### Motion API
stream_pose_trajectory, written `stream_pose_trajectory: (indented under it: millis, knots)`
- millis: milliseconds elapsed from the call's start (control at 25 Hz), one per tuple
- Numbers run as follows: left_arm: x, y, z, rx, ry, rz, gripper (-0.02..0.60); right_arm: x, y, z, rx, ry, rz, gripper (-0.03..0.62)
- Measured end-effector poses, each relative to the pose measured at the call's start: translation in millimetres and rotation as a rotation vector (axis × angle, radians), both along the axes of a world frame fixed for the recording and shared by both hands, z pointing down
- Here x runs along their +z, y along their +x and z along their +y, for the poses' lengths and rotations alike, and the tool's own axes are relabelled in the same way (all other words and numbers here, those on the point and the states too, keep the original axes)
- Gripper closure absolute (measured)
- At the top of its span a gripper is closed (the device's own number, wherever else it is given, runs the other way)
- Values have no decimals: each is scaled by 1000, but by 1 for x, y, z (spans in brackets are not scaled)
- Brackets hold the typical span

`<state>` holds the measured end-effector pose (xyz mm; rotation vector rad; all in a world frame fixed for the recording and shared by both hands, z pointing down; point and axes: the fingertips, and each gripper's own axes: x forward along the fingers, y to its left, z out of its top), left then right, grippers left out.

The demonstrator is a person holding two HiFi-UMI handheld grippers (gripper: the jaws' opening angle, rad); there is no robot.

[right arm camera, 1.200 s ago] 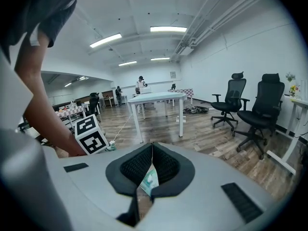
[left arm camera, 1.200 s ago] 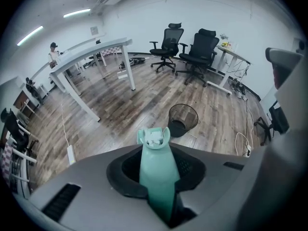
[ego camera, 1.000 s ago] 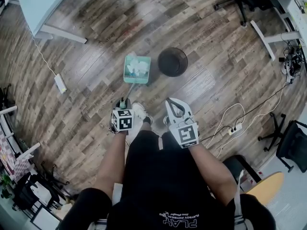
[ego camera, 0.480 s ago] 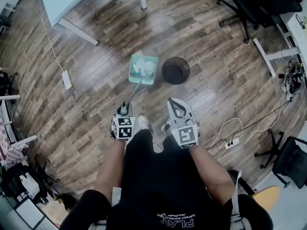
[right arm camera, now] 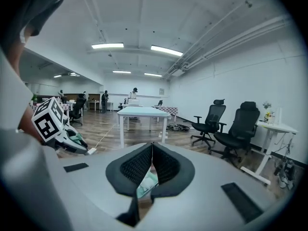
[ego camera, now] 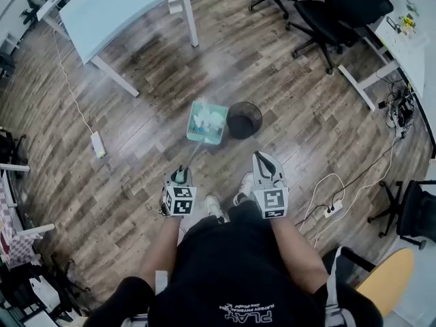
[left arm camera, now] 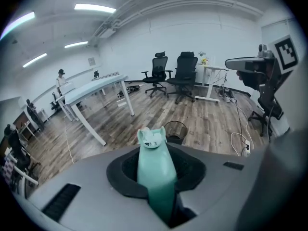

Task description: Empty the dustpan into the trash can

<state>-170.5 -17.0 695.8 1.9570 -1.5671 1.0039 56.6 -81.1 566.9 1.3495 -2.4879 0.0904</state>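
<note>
While the dustpan [ego camera: 208,135] stood just left of the can [ego camera: 244,120], rims almost touching, it faced upward with white scraps [ego camera: 204,119] piled in it; the head view did not show whether it rested on the floor [ego camera: 136,148] or hung just off it. Its green handle [left arm camera: 155,171] ran back to the left gripper [ego camera: 179,176], whose jaws were clamped on it near the top end. The right gripper [ego camera: 267,167] hung beside it, jaws together on nothing.

One grip at the far end of a long handle gave little hold against twisting, so the pan might roll or swing on the way over and spill the light scraps early. The can's mouth looked no wider than the pan, so a poor tip could drop some beside it, and a knock might topple the can.

A table [ego camera: 116,9] and chairs [ego camera: 327,12] stood well beyond, a power strip [ego camera: 99,144] lay to the left, and cords [ego camera: 332,206] to the right. Nothing lay between pan and can.
</note>
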Motion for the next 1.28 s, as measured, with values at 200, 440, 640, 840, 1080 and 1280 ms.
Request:
stream_pose_trajectory:
  millis: [200,440,640,840,1080,1280]
  knots:
    - [-15,-11,9,30,35,-13,485,-9,12,23,70,11,-8,569]
    - [-29,-3,10,210,100,-173,485,-15,13,43,100,19,-27,569]
    - [-34,13,0,413,154,-351,485,-25,14,48,111,44,-22,569]
    - [-34,33,-1,605,206,-523,483,-31,22,55,128,63,-15,569]
    - [-34,50,-5,810,249,-686,483,-36,18,60,138,68,-13,569]
    - [-32,60,-6,931,244,-786,485,-44,14,66,140,73,-12,569]
